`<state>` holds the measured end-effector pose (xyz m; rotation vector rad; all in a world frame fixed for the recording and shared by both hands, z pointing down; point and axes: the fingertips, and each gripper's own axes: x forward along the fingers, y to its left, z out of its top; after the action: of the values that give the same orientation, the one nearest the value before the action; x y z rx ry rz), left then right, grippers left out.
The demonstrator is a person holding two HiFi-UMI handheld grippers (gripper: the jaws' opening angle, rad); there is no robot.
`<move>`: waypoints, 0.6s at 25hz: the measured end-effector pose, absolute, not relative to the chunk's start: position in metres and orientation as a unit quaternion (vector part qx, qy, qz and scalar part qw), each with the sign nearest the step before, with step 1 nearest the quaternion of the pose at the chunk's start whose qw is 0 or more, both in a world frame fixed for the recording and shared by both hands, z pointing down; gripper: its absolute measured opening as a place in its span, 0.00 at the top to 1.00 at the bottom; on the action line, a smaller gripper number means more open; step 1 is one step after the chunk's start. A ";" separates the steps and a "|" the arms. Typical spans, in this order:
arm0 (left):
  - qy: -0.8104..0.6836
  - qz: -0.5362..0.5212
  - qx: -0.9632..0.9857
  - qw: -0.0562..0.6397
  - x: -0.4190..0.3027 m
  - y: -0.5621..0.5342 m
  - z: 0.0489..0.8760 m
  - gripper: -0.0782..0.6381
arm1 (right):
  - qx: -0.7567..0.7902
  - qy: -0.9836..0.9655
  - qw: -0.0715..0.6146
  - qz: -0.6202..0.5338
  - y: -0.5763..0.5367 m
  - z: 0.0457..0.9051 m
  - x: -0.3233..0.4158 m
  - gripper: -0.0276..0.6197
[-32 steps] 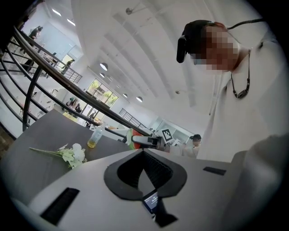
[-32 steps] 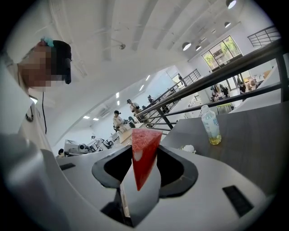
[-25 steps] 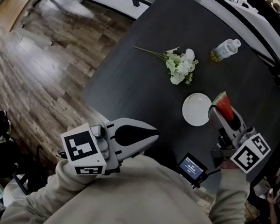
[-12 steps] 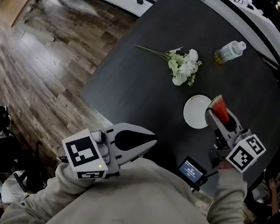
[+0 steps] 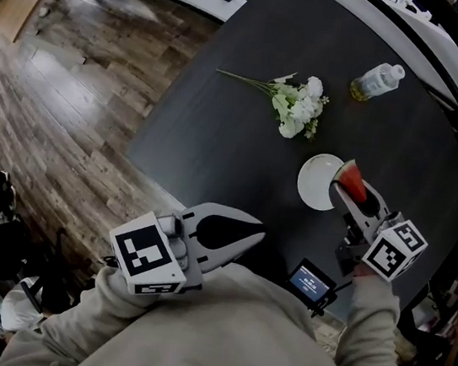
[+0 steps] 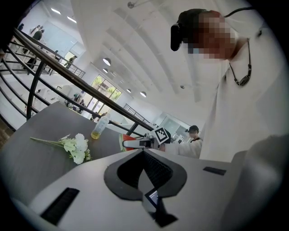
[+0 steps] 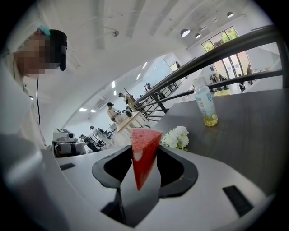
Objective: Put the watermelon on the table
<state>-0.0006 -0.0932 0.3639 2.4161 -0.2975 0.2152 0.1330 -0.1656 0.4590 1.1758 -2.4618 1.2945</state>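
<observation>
- Head view lays it out: a white plate [image 5: 310,186] on the dark worktop [image 5: 219,134], flowers [image 5: 298,107] just beyond the plate, and a bottle [image 5: 375,81] farther off past it.
- Only the head view shows that plate. In the right gripper view the tool's own body covers that spot, with just the flowers and bottle showing behind.
- The right gripper view pays it back: the watermelon [image 7: 143,151] face-on, a red wedge standing upright, broad end up, point down between the jaws.
- The left gripper view adds a side-on look at the other tool, with its marker cube behind and the watermelon at its tip, in front of the railing.
- Right hand-held gripper [image 5: 343,189]: the jaws stand partly apart with both pressed to the watermelon's sides, so the wedge is firmly held. From above, the watermelon sits at the plate's right edge. I can't tell whether it touches the plate.
- Left hand-held gripper [image 5: 256,231]: the jaws are closed tip to tip with nothing between them. It sits at the worktop's near edge, well apart from the plate.
- A small lit screen [image 5: 311,281] sits on the near side of the plate.
</observation>
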 end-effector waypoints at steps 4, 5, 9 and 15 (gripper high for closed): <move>-0.114 0.085 0.927 0.346 -0.002 -0.094 0.370 0.89 | 0.391 -0.808 0.065 0.436 -0.163 0.472 0.134 0.67; -0.115 0.085 0.927 0.347 -0.002 -0.094 0.372 0.89 | 0.391 -0.807 0.067 0.438 -0.163 0.476 0.134 0.67; -0.120 0.085 0.927 0.345 0.000 -0.098 0.375 0.89 | 0.388 -0.804 0.076 0.444 -0.162 0.490 0.134 0.67; -0.122 0.084 0.926 0.346 0.002 -0.098 0.374 0.89 | 0.379 -0.802 0.089 0.452 -0.160 0.511 0.130 0.67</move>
<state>0.0018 -0.0983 0.3741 2.4041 -0.3171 0.2190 0.1300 -0.1597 0.5114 1.1272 -2.3872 1.3456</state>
